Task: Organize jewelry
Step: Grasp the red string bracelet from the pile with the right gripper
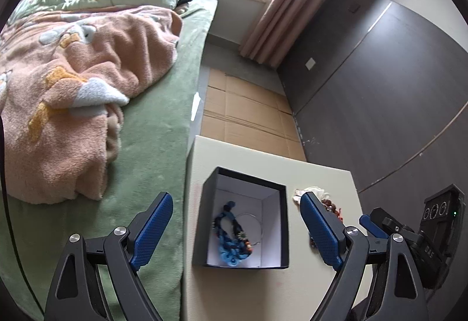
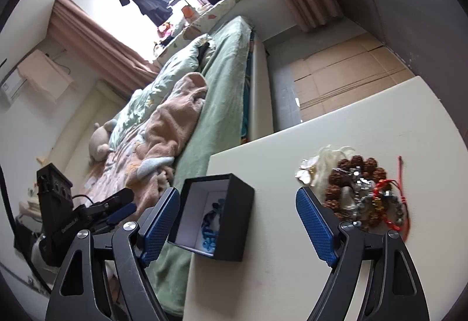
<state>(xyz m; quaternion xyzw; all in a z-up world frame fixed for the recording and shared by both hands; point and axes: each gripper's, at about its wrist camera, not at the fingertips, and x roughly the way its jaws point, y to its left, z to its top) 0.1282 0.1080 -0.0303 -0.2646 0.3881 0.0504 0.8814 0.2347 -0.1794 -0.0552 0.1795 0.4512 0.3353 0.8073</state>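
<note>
A: Left gripper, fingers spread, empty; black box squarely between and just ahead of the tips, blue braided piece already inside.

B: Right gripper, likewise spread, empty; bead pile just beyond the right finger; nearer hand, by judgement.

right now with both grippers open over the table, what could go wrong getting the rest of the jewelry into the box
The pile of bracelets looks tangled: the red cord and brown beads overlap, so lifting one piece may drag others off the table.
The black box sits near the table's bed-side edge; a nudge from the left gripper might push it off.
The right gripper hangs beside the pile, not over it, and could miss.
</note>
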